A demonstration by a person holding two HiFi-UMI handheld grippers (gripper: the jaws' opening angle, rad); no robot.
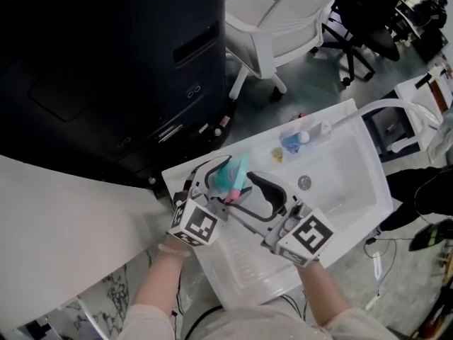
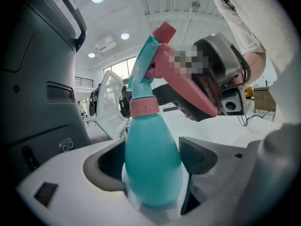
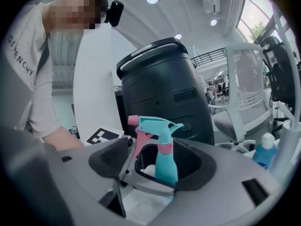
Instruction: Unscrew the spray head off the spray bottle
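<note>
Left gripper view: the spray bottle (image 2: pixel 153 159) is seen upright between the two jaws of the left gripper (image 2: pixel 150 168), and it is held at its wide lower part, with the dark pads pressed on both sides. The spray head (image 2: pixel 157 55) and the pink collar (image 2: pixel 143 106) stand free above the grip. In the head view the bottle is found over the white sink (image 1: pixel 354 161); whether its base rests on it cannot be told.

The bottle is judged to be light, thin plastic, smooth and round. It can probably turn in the pads or give way if it is squeezed too hard. How much liquid is inside cannot be seen. The ribbed collar is judged to be the best place to take hold for unscrewing, or the neck of the head just above it. The pink trigger (image 3: pixel 139 138) is better left untouched, because spray could be released.

The right gripper (image 3: pixel 157 166) is kept wide open and nothing is held in it; the bottle is seen ahead of its jaws, near but apart. Both grippers are pointed almost level, a little downward, and are brought together from the two sides of the bottle.
</note>
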